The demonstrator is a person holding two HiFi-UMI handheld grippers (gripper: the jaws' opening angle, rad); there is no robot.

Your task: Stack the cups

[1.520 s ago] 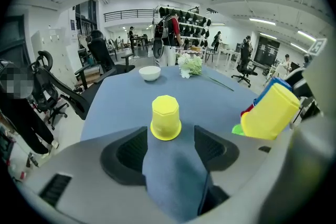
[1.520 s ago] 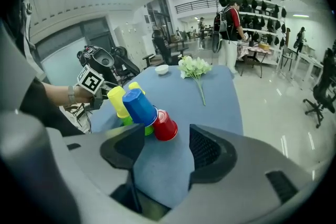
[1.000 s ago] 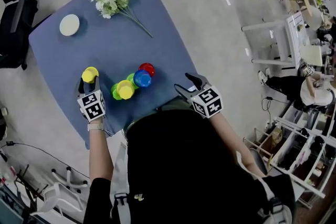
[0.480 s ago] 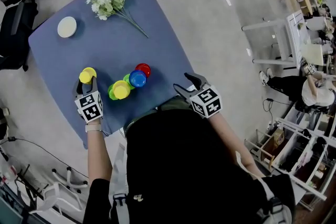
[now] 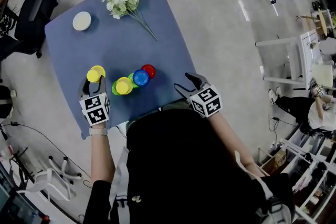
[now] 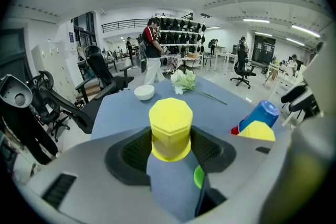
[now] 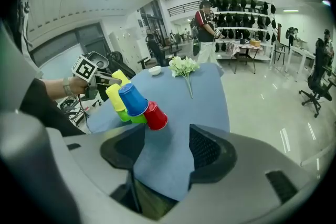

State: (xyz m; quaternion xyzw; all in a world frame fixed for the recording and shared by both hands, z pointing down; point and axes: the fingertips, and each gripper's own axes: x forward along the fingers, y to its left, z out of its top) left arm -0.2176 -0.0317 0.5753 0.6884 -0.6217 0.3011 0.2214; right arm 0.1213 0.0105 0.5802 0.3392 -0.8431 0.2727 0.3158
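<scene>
On the blue table (image 5: pixel 131 34), which takes up most of my head view, everything for the job sits toward the near edge. Black office chairs (image 5: pixel 31 8) crowd the far left corner, outside the working area. A spray of white flowers (image 5: pixel 123 3) lies at the far side, with a white bowl (image 5: pixel 82 21) well apart to its left. Each gripper carries a cube of black-and-white square markers (image 5: pixel 95 109), the only print I can make out. My left gripper (image 5: pixel 95 81) is clamped on the yellow cup (image 6: pixel 170 131), which stands mouth down between the pads; I can't tell whether its rim touches the table. My right gripper (image 7: pixel 163 152) hangs at the near right edge, jaws apart, with only table between them. Between the two grippers sits the cup cluster, all touching and tilted: a second yellow (image 5: pixel 124 85), a green (image 7: pixel 135 119) underneath, a blue (image 5: pixel 140 77) and a red (image 5: pixel 148 70) at the right end. The cluster is just beside the held cup, to its right.
</scene>
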